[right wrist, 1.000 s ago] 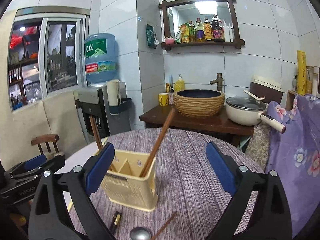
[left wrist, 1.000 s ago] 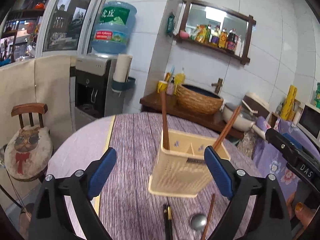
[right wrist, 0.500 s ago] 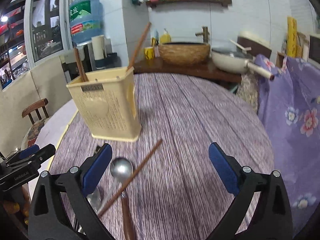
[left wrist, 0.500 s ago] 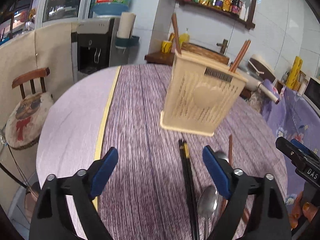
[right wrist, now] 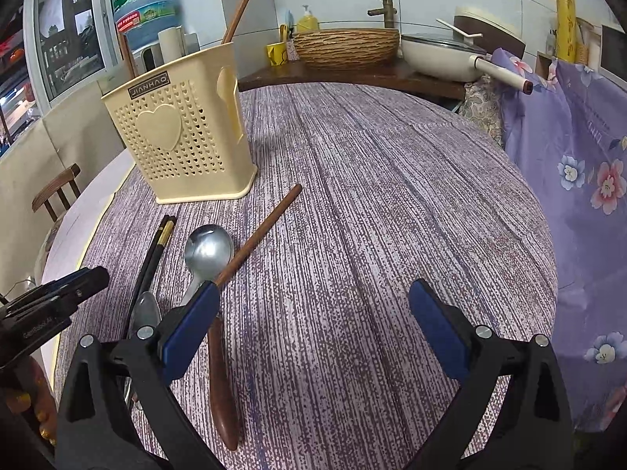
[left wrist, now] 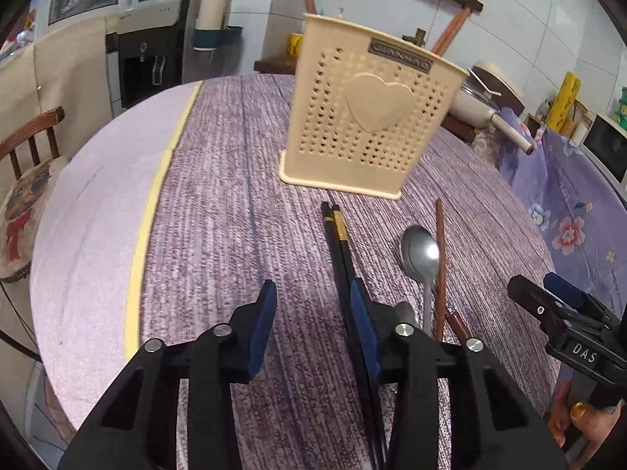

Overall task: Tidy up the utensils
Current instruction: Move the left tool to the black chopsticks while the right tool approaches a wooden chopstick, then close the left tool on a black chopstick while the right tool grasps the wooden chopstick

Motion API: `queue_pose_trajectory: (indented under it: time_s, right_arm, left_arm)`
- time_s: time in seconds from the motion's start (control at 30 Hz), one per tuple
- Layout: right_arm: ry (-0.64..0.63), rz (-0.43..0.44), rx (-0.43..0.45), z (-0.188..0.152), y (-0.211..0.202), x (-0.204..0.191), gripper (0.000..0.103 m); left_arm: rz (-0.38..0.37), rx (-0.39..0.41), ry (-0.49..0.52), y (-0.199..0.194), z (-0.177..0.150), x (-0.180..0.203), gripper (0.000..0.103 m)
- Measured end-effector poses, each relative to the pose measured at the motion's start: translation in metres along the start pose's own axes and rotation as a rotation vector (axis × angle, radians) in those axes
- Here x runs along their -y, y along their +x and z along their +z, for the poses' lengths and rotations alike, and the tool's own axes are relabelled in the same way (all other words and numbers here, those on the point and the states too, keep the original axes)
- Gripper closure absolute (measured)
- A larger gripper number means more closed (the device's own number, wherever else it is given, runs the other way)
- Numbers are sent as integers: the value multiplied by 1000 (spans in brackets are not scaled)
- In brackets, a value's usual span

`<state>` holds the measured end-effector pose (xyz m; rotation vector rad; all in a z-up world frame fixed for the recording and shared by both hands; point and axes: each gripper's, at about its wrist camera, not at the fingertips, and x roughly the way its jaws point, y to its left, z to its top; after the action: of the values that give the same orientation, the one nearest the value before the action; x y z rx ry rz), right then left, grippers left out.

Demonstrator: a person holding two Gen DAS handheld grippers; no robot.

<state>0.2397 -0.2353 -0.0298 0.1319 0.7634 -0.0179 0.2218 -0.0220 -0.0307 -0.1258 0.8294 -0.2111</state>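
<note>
A cream perforated utensil holder [left wrist: 368, 125] [right wrist: 180, 145] stands on the round purple table [left wrist: 219, 203] with two brown sticks in it. In front of it lie black chopsticks [left wrist: 339, 250] [right wrist: 154, 254], a steel spoon [left wrist: 421, 258] [right wrist: 205, 254], a brown chopstick [left wrist: 441, 258] [right wrist: 262, 231] and a brown wooden utensil [right wrist: 221, 384]. My left gripper [left wrist: 313, 313] is open and low over the table, its right finger beside the black chopsticks. My right gripper [right wrist: 313, 325] is open and empty, its left finger over the brown chopstick.
A wooden chair [left wrist: 27, 180] with a cushion stands left of the table. Behind are a water dispenser [left wrist: 156, 51], a woven basin [right wrist: 347, 47] and a white pan [right wrist: 443, 55] on a counter. Purple floral cloth [right wrist: 580, 164] hangs at the right.
Both grippers have tilted down and dropped toward the utensils on the table. The left jaws have narrowed beside the black chopsticks. The holder now sits farther up in both views.
</note>
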Motion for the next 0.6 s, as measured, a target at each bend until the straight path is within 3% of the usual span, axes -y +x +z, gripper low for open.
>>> queue_pose_trajectory:
  time_s: [0.27,0.6]
  right_arm:
    - [19,8,-2,0,-2,6,7]
    - [10,10,-9,1,-1,5,7]
  left_arm:
    - [44,-41,64,19,2,15,73]
    - [68,-61,66,25,0,15,77]
